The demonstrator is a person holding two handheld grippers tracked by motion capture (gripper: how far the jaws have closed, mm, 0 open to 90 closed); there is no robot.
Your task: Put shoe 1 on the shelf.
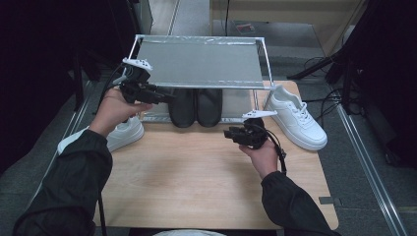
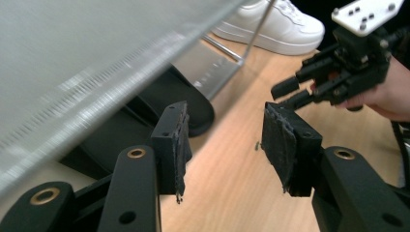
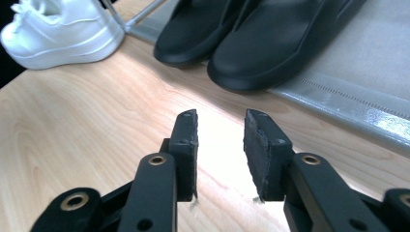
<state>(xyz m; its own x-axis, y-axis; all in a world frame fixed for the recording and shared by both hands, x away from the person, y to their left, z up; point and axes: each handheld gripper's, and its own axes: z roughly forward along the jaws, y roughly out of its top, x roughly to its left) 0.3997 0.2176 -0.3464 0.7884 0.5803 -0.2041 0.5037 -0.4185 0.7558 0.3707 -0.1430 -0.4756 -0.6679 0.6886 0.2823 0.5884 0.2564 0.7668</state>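
High view: a wooden table [image 1: 196, 167] carries a two-level metal shoe rack [image 1: 201, 64] at its far edge. A pair of black slippers [image 1: 196, 107] sits side by side on the rack's lower shelf, toes toward the person. One white sneaker [image 1: 295, 117] stands on the table just right of the rack; a second white sneaker [image 1: 123, 133] lies at the left, partly behind the left forearm. The left gripper [image 1: 164, 97] is held at the rack's left front corner, pointing toward the slippers and close to the left one. The right gripper [image 1: 230, 133] hangs over the bare table in front of the rack, apart from the slippers.

Left gripper view: the jaws stand apart with nothing between them. The top shelf [image 2: 87, 58] runs overhead, a slipper [image 2: 183, 104] lies just beyond the left jaw, and the right gripper [image 2: 290, 92] and a sneaker [image 2: 280, 24] show farther off.

Right gripper view: the jaws are parted and hold nothing; bare wood lies under them. The slippers [image 3: 251, 38] rest on the lower shelf [image 3: 362, 96] ahead, a sneaker [image 3: 63, 34] at upper left.
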